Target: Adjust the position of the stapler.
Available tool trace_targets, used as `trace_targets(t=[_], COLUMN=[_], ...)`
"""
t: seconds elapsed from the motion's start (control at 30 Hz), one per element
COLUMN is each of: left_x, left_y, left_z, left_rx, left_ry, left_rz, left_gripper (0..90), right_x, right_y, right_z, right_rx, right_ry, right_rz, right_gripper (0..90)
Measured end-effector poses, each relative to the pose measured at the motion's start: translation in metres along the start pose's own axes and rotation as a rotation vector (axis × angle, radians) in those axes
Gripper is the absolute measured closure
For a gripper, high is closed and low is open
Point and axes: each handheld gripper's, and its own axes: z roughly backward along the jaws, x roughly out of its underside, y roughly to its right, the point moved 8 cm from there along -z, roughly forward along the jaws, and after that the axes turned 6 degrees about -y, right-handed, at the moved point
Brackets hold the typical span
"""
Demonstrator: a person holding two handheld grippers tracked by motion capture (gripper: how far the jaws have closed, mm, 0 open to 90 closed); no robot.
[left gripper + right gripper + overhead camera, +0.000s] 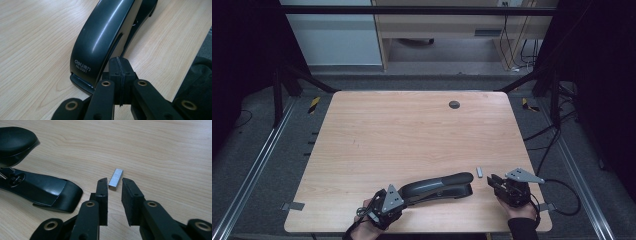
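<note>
Silvery metal, the staple strip is seen just ahead of the partly open, empty right gripper, long axis along the jaws, beside the stapler; the left gripper is shut, empty.

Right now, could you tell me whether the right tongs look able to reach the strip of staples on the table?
Probably yes. The right tongs stand open just short of the strip of staples, with bare table between. The stapler lies off to the side, clear of that path.
</note>
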Motion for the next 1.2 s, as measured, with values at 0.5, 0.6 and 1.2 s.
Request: trace_targets(t=[0.5,0.6,1.2], left_x=[0.002,0.002,-0.004], left_y=[-0.006,-0.008,-0.021], left_z=[-0.001,-0.001,0.009], left_rx=[-0.021,-0.034,-0.087], left_ry=[-0.010,-0.016,0.027], left_rz=[0.009,0.010,0.024], left_gripper=[89.6,89.6,89.6], right_x=[0.001,0.001,-0.006], right_y=[-0.001,-0.002,-0.027], right_z=[-0.001,-0.001,-0.020], right_rx=[-0.011,-0.017,-0.135], right_ry=[-0.002,-0.003,0.010], right_rz=[0.001,0.004,-0.037], right_gripper=[78.6,79.3,90.0])
